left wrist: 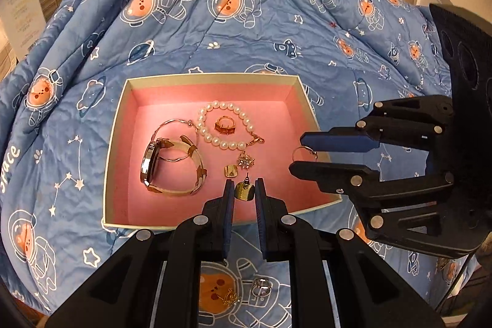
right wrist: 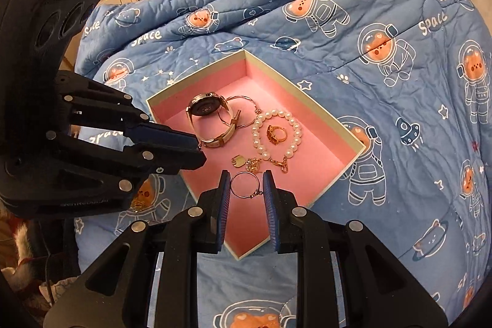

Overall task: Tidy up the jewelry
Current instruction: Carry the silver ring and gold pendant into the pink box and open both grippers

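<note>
From the left wrist view, the left tool [left wrist: 244, 189] holds a small gold stud earring [left wrist: 244, 191] between its fingertips, pinched at the edges, with the post sticking up. It hangs over the near part of the pink-lined box [left wrist: 117, 143], which sits on the blue quilt [left wrist: 246, 20]. The grip is on a thin, smooth disc, so it could twist out or stick to a pad on release and drop outside the near wall. In the box lie a watch [left wrist: 170, 168], a pearl bracelet [left wrist: 227, 125] around a gold ring [left wrist: 225, 125], a crystal charm [left wrist: 245, 161] and a square gold piece [left wrist: 230, 170]. Dropping the stud among these could tangle or hide it. The right tool [left wrist: 299, 152] comes in from the right with a thin hoop [left wrist: 303, 154] at its tips. Two more pieces, a silver ring [left wrist: 262, 287] and a gold trinket [left wrist: 230, 297], wait on the quilt below, and could sink into its folds.

From the right wrist view, the right tool [right wrist: 246, 185] grips a thin ring with a small setting [right wrist: 245, 185], its jaws closed lightly on the ring's sides, above the box's near corner [right wrist: 240, 254]. The wire looks fragile, so squeezing may bend it, though how firmly it is held seems unclear here. The left tool [right wrist: 196, 149] is close, so the two could collide over the box.
</note>
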`<state>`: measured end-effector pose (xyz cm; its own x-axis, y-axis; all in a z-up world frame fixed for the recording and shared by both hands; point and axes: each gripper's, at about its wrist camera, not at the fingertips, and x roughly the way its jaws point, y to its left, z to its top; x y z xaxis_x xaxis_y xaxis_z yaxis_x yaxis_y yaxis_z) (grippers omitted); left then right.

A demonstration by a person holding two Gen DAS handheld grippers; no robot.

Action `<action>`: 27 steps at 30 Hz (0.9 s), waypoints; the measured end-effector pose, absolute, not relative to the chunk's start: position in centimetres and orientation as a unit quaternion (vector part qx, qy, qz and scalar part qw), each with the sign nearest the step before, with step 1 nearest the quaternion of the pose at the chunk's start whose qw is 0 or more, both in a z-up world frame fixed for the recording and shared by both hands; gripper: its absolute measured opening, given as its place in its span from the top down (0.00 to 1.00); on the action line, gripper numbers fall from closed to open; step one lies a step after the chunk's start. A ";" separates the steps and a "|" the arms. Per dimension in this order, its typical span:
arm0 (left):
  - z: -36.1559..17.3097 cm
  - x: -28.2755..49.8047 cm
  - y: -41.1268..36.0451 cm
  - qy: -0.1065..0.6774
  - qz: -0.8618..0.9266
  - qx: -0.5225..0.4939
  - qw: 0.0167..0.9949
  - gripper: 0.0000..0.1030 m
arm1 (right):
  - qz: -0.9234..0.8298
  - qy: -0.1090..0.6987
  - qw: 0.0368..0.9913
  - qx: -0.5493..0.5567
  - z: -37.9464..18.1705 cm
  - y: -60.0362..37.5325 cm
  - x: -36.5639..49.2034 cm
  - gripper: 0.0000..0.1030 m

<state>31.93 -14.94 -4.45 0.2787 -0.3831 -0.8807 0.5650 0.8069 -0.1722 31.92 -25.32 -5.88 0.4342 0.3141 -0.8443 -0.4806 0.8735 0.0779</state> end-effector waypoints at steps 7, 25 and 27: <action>-6.9 33.6 -15.5 0.565 -0.296 0.103 0.763 0.87 | 0.256 0.506 0.814 -0.122 -7.5 -24.7 33.9 0.78; -9.0 35.8 -15.3 0.601 -0.289 0.094 0.739 0.87 | 0.298 0.569 0.748 -0.167 -10.4 -24.3 37.3 0.78; -9.1 35.8 -15.2 0.602 -0.290 0.086 0.739 0.87 | 0.300 0.571 0.744 -0.174 -10.6 -24.1 37.2 0.78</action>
<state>35.82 -15.21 -9.10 0.1071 -0.3243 -0.9399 0.5317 0.8174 -0.2215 37.17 -24.11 -10.62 0.1672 0.2476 -0.9543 -0.6449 0.7596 0.0841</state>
